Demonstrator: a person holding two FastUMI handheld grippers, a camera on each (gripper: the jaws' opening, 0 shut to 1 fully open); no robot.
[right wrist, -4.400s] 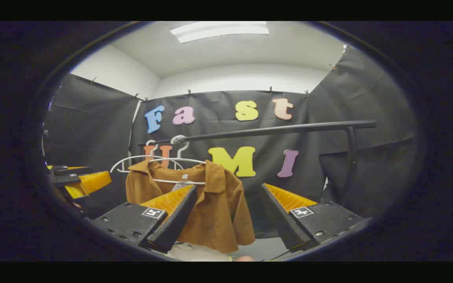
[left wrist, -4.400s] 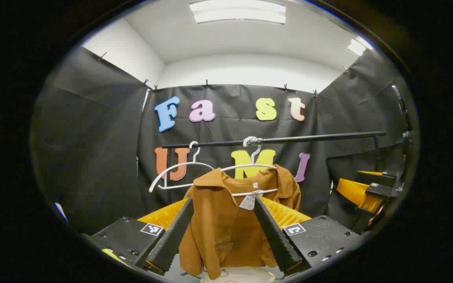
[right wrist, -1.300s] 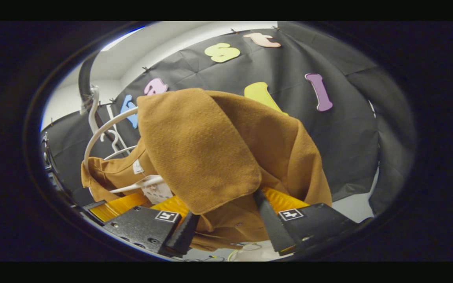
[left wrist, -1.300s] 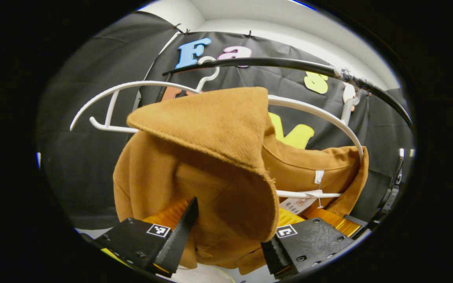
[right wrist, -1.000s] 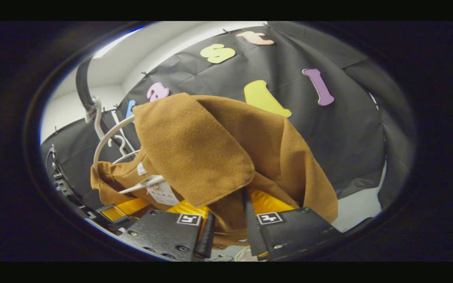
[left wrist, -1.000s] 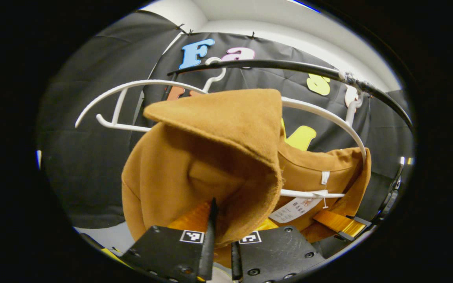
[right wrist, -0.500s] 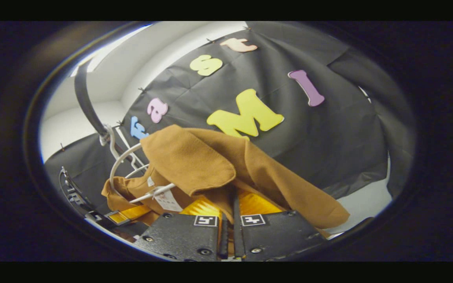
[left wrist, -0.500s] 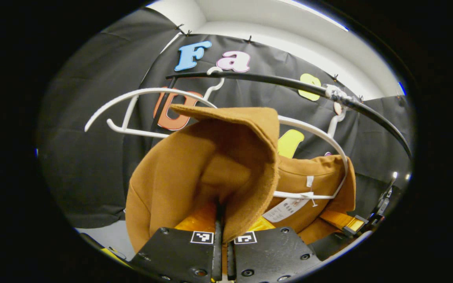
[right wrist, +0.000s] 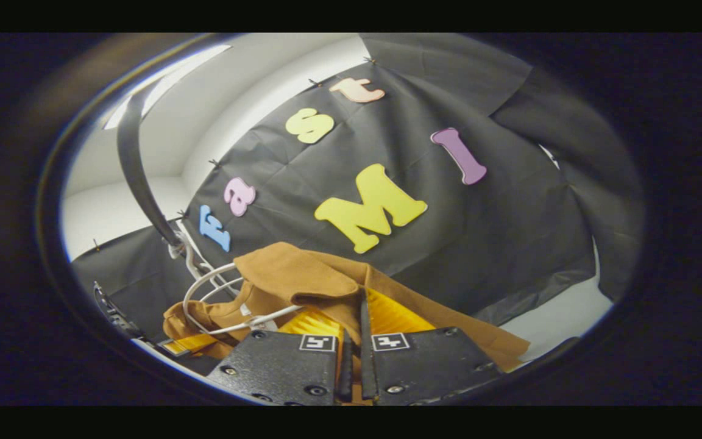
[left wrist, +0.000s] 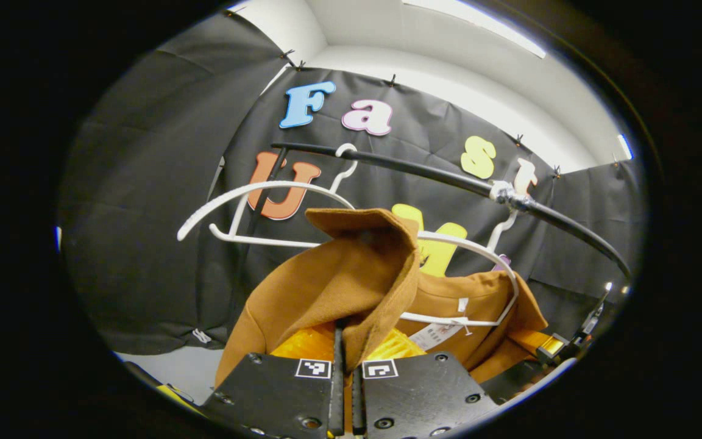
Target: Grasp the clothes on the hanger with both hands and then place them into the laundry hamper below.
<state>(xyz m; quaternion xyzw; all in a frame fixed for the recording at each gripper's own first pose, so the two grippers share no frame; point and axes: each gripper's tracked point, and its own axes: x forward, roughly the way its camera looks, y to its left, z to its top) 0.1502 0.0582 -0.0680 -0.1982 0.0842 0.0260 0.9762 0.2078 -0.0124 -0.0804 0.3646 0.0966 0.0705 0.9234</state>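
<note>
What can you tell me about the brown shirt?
The brown shirt looks like soft, thick cloth with a collar and a white tag inside the neck. It is bunched and partly pulled off the white hanger, whose bar still runs across the open neck. The left tool pinches one shoulder fold, and the right tool pinches the other.

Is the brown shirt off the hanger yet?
Not fully. The brown shirt still has its far shoulder draped over the white hanger, with both grippers shut on it.
</note>
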